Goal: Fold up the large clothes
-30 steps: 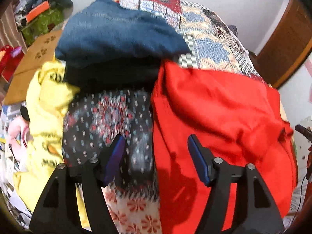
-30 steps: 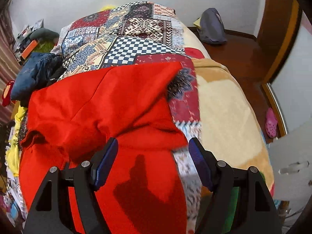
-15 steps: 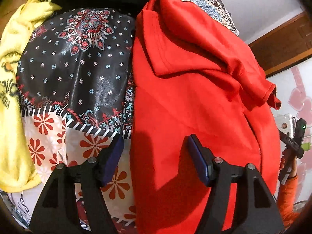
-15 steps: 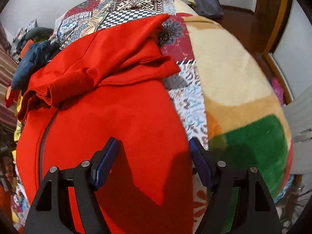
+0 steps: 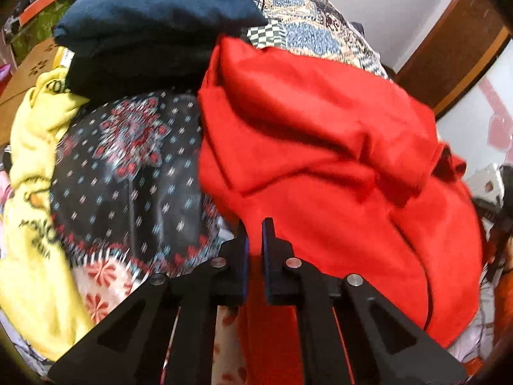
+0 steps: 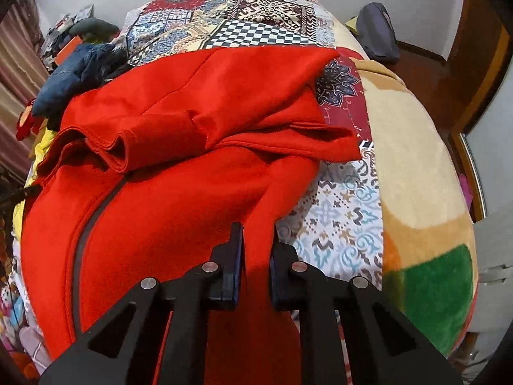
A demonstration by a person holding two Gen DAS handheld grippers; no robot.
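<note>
the red garment (image 6: 179,224), which looks like a zip-up fleece jacket, lies spread on the patchwork bedcover (image 6: 243,22), with its upper part already doubled down over the body, so the near hem is the free edge that a next fold would need. this is probably why both tools are at that hem, one at each side: to lift it evenly. the left gripper (image 5: 255,250) has come down to a narrow slot, and red cloth from the left corner of the hem sits pinched between its blue pads. the right gripper (image 6: 255,256) is closing, and a ridge of the red fabric near the right edge is already squeezed between its pads (image 6: 236,256). both tools point steeply down toward the bed, with the fingers one beside the other. to the left of the jacket lie a dark patterned cloth (image 5: 128,166), a yellow garment (image 5: 35,192) and a navy folded piece (image 5: 154,22), apart from the work.
</note>
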